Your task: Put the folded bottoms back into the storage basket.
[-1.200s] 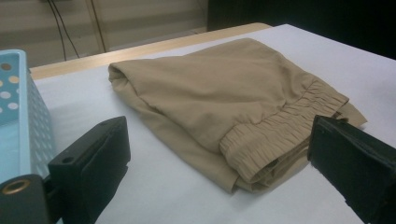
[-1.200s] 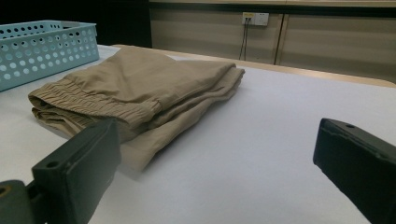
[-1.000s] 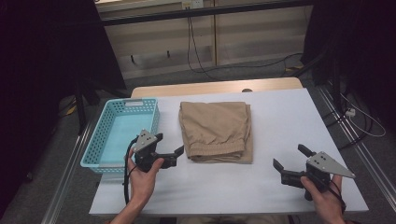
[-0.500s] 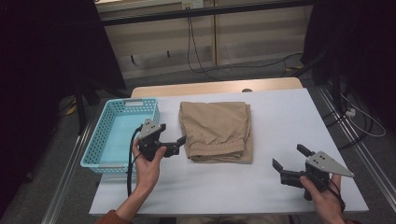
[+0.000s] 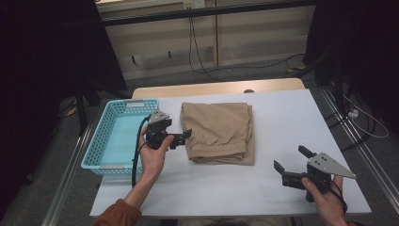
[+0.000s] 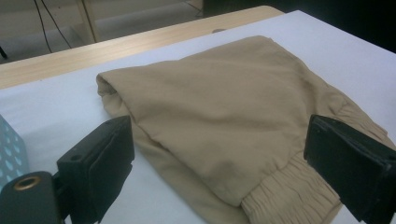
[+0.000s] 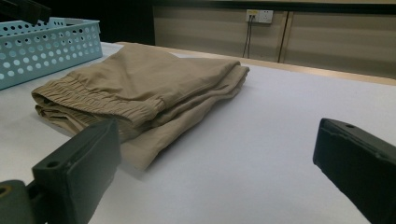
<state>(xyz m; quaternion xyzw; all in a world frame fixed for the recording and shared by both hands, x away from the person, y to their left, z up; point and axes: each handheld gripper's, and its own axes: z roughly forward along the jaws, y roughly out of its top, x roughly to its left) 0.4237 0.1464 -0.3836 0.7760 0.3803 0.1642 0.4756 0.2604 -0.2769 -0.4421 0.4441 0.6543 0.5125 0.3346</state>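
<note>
The white desk (image 5: 291,122) stood in a dim room, cables trailing over the grey floor (image 5: 244,70) behind. Folded khaki trousers (image 5: 219,132) lay mid-desk beside a blue basket (image 5: 101,141). The left gripper (image 5: 186,136) gaped at their edge; the right gripper (image 5: 289,160) hovered open, well apart.

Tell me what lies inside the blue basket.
The blue basket shows a bare pale floor through most of its length. The left tongs, open, and the hand cover its near right corner, so that patch cannot be checked. The folded tan trousers lie outside, beside it.
</note>
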